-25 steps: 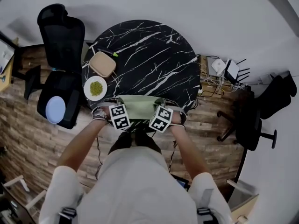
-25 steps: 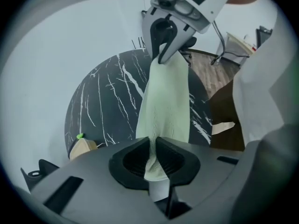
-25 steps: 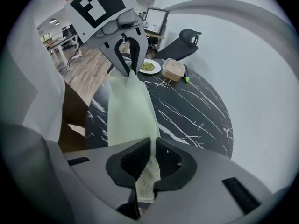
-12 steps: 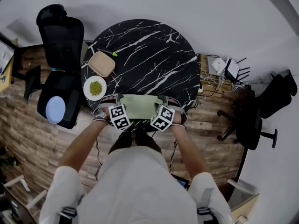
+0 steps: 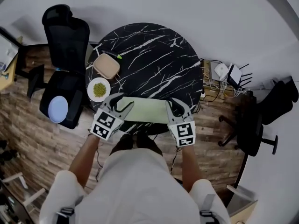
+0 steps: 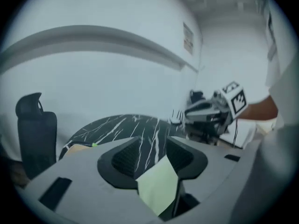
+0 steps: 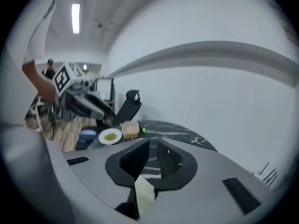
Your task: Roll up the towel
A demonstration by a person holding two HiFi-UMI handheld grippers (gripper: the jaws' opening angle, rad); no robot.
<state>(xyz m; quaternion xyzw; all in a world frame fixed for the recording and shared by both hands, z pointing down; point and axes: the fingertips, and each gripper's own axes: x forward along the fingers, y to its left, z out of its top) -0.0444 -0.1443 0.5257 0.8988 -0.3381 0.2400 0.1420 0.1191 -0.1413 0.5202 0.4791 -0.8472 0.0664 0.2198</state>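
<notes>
My L gripper (image 5: 117,98) jaws are wide apart, R gripper (image 5: 175,102) jaws a slit. Both have just been closing, nothing pinched. Green towel (image 5: 142,111) lies flat betw. them on table (image 5: 149,55).

Matt green cloth towel (image 5: 142,111) on glossy black marble-look table (image 5: 149,55).

Office-type room. Black swivel chairs, left (image 5: 65,41) and right (image 5: 254,120). Router (image 5: 232,73) with loose cables (image 5: 212,85) by white wall (image 5: 187,3). Round marble-look surface (image 5: 154,59). Wood-plank floor (image 5: 32,139). Ceiling strip light (image 7: 75,17).
</notes>
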